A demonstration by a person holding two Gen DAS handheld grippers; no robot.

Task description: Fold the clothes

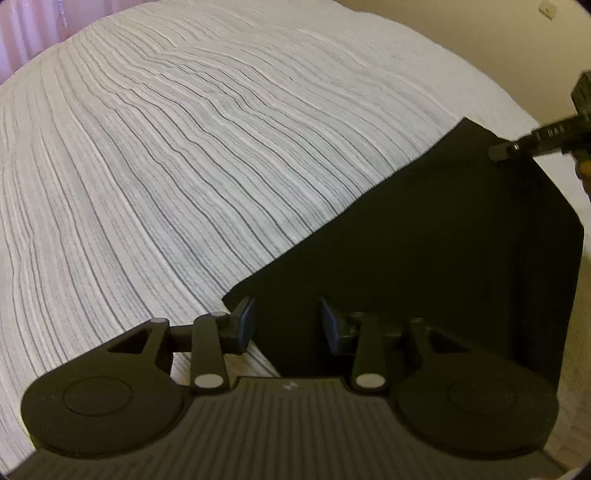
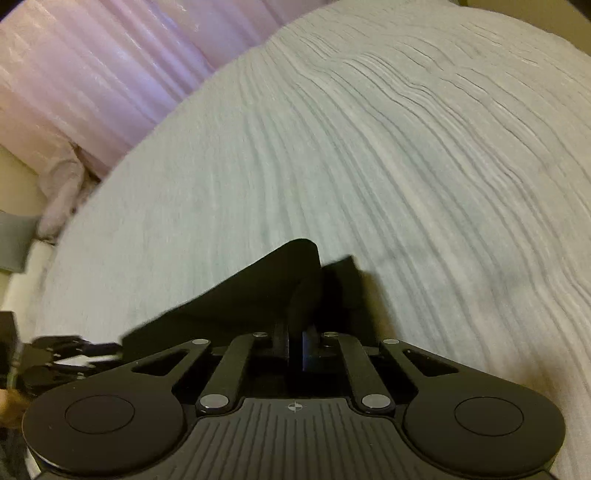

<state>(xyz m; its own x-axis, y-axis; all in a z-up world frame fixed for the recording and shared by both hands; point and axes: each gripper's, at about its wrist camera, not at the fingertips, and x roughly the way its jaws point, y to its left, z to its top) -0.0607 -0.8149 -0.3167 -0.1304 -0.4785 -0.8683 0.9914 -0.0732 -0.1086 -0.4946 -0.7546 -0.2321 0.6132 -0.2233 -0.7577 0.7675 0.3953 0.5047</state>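
Observation:
A black garment [image 1: 424, 251] lies spread over the near right part of the striped bed cover [image 1: 184, 166]. My left gripper [image 1: 288, 325] stands open at the garment's near corner, with the dark cloth showing between and behind its fingers. In the left wrist view, my right gripper [image 1: 506, 149] pinches the garment's far corner. Seen from the right wrist, the right gripper [image 2: 295, 345] is shut on a raised fold of the black garment [image 2: 258, 288]. The left gripper [image 2: 74, 350] appears blurred at that view's left edge, at the cloth's other corner.
The pale striped bed cover [image 2: 369, 166] stretches wide beyond the garment. Pink curtains [image 2: 92, 81] hang past the bed's far side, and a cream wall [image 1: 461, 33] is behind it. Beige floor [image 1: 576, 332] shows past the bed's right edge.

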